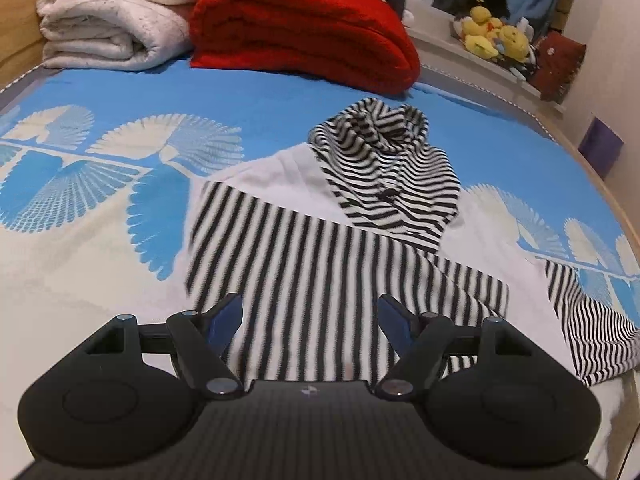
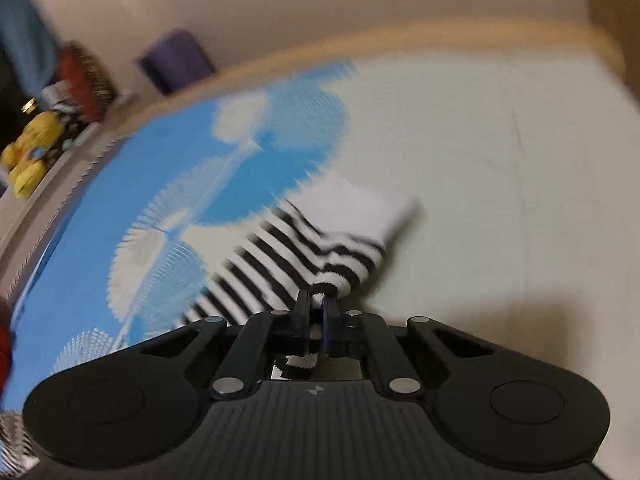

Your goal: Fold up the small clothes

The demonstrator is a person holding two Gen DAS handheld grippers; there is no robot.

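A small black-and-white striped hooded garment lies on the blue-and-white bedspread, hood towards the far side, its left part folded over the body. My left gripper is open and empty, hovering just above the near edge of the folded striped part. In the right wrist view my right gripper is shut on a striped sleeve end of the garment, lifted a little off the bedspread. The view is blurred by motion.
A folded white blanket and a folded red blanket lie at the far side of the bed. Yellow plush toys sit on a shelf beyond the bed's right edge. A purple box stands by the wall.
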